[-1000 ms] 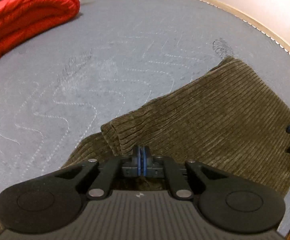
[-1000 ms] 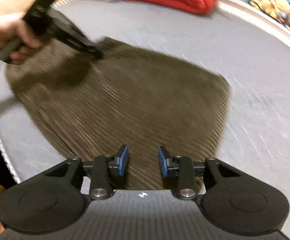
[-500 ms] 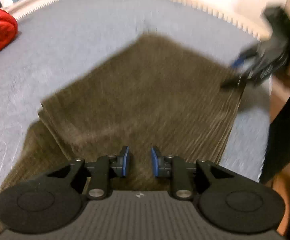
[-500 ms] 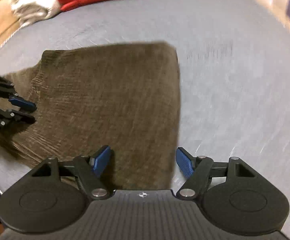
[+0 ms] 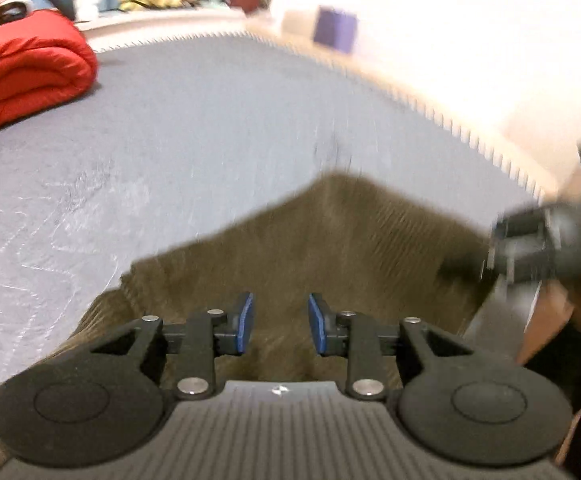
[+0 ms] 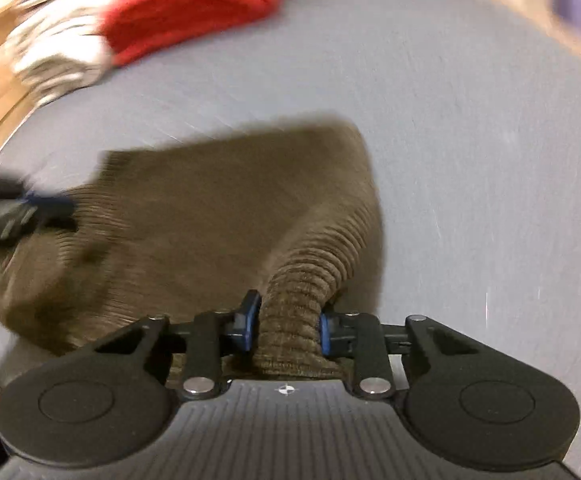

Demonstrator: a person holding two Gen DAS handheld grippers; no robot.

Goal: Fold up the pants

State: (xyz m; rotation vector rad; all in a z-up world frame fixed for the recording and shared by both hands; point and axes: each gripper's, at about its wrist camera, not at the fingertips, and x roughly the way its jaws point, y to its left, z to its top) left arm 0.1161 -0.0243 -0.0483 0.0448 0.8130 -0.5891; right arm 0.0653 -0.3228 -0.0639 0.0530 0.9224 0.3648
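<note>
My right gripper [image 6: 286, 326] pinched a bunched ridge of the brown corduroy pants [image 6: 210, 216], spread on the grey mattress [image 6: 470, 160]. My left gripper [image 5: 278, 328] hung empty, fingers apart, over cloth. At ten o'clock lay a red blanket [image 5: 22, 68]. Thick bunching risked dragging the fold.

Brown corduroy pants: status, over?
Left gripper open above the brown corduroy pants. Right gripper shut on a bunched fold. Red folded blanket lies apart.
</note>
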